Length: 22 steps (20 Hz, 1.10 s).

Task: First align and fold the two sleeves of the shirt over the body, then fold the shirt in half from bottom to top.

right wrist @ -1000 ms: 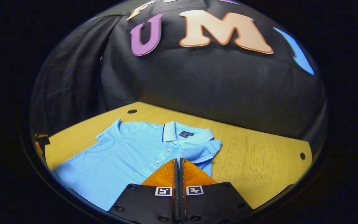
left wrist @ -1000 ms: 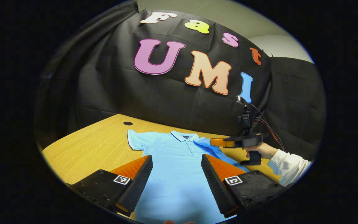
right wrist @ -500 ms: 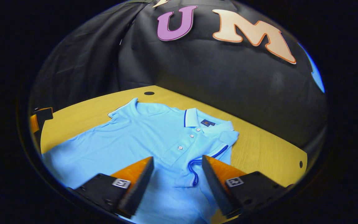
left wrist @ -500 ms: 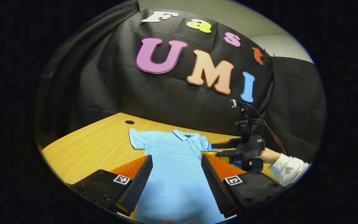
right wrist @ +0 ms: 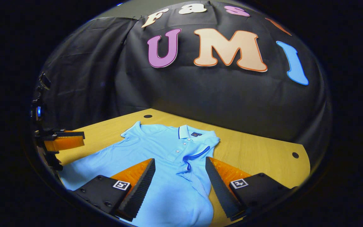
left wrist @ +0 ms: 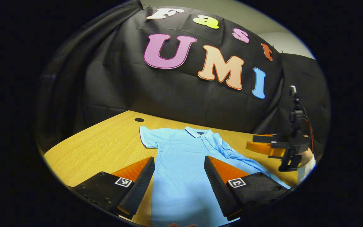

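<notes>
Right gripper view: your right gripper [right wrist: 179, 176] hangs spread wide over the light-blue polo shirt [right wrist: 156, 157], flat on the wooden table [right wrist: 257, 157], one sleeve [right wrist: 200, 151] folded in. Your left gripper [left wrist: 179, 176] is released too.

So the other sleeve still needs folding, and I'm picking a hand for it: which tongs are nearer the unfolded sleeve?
Left. The left tongs hover open over the shirt's body just below the unfolded sleeve; the right tongs hang off the shirt's opposite side.
</notes>
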{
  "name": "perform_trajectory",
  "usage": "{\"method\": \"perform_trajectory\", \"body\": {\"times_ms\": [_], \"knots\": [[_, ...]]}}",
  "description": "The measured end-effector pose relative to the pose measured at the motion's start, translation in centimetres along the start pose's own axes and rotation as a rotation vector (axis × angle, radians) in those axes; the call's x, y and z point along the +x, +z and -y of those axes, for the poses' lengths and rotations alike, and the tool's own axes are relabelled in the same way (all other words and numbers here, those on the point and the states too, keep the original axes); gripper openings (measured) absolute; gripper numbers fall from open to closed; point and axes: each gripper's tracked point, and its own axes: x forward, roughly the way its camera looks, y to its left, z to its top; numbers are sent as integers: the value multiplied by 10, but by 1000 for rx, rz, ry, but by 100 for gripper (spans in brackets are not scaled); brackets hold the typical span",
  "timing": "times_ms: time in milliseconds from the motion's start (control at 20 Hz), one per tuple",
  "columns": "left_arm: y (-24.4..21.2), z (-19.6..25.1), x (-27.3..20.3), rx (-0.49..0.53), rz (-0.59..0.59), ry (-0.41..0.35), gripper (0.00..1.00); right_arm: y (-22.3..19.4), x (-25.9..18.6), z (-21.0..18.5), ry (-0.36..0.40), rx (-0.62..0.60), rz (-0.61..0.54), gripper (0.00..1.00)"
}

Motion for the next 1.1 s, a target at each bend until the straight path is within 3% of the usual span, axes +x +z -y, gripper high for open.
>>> {"method": "perform_trajectory", "body": {"times_ms": [150,450,700,850,950,1100], "knots": [[11,-13,14,38,-17,10,94,-17,-37,5,-33,80,27,99],[38,-65,62,87,-54,121,94,-29,-92,29,-126,150,106,99],[56,-85,118,63,-128,134,94,-23,-113,14,-102,147,154,100],[56,-101,152,114,-180,157,94,-19,-122,6,-75,181,178,100],[50,-109,175,147,-225,170,94,-20,-127,11,-94,181,189,100],[35,-115,201,110,-278,175,94,-28,-134,18,-126,159,181,100]]}}
